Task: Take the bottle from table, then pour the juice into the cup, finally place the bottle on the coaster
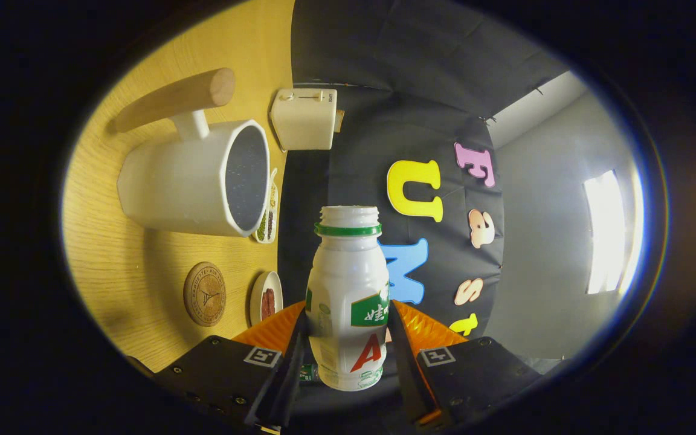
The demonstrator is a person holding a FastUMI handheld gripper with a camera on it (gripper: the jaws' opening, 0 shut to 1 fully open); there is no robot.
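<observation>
The tongs (348, 338) are clamped on the bottle (348, 302), both orange fingers (272, 332) pressing its sides, its open neck pointing ahead. Off to one side, the tilted wooden surface (136, 266) carries the white cup (194, 181) and round coaster (204, 293).

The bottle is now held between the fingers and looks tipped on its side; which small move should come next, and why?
Probably carry the bottle sideways toward the cup until its mouth is over the opening. The fingers press on both sides of the bottle, its cap is off, and it is rotated with the view, but its mouth points past the cup's rim, so pouring here would likely miss.
</observation>
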